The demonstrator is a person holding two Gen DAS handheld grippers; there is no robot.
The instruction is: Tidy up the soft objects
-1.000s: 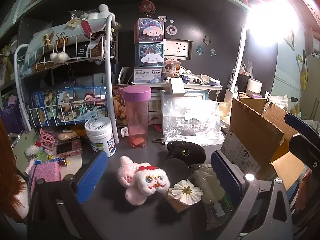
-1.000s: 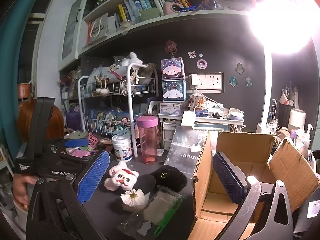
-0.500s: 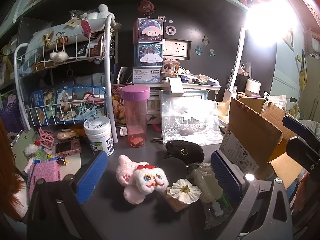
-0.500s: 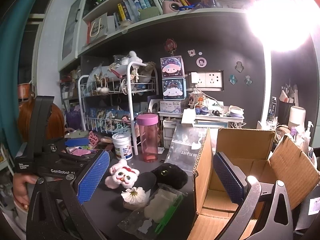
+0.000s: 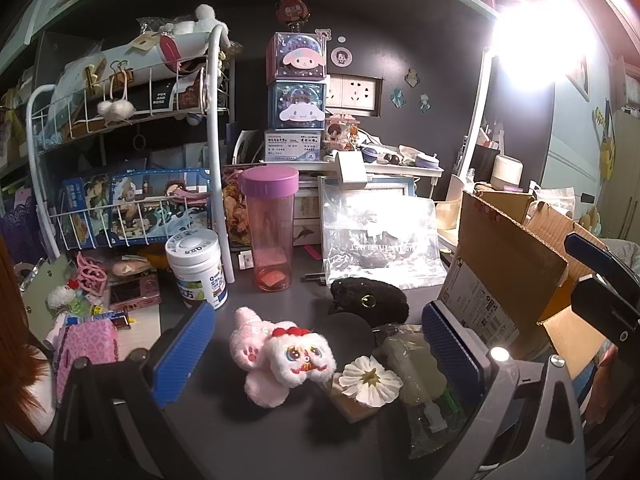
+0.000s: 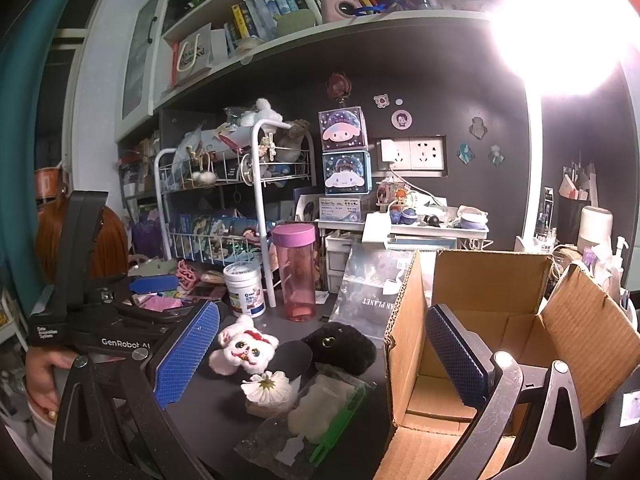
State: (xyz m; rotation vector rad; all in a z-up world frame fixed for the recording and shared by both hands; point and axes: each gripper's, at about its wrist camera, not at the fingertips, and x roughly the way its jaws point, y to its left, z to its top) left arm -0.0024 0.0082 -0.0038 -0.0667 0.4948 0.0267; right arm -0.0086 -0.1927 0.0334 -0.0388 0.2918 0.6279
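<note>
A pink and white plush toy point(image 5: 280, 356) lies on the dark desk, straight ahead of my open, empty left gripper point(image 5: 316, 354). A black plush point(image 5: 368, 300) lies just behind it, and a white fabric flower point(image 5: 370, 376) on a tan pad lies to its right. An open cardboard box point(image 6: 496, 328) stands at the right. My right gripper point(image 6: 320, 356) is open and empty, its right finger in front of the box's opening. The pink plush point(image 6: 242, 346), black plush point(image 6: 340, 346) and flower point(image 6: 267, 387) show in the right wrist view too.
A pink bottle point(image 5: 270, 232) and a white jar point(image 5: 196, 272) stand behind the plush toys. A white wire rack point(image 5: 120, 152) fills the left. A clear packet with a green part point(image 6: 316, 420) lies beside the box. A lamp point(image 5: 524, 56) glares at the upper right.
My left gripper has eased slightly toward the pink plush. My right gripper has barely moved. Both stay open.
</note>
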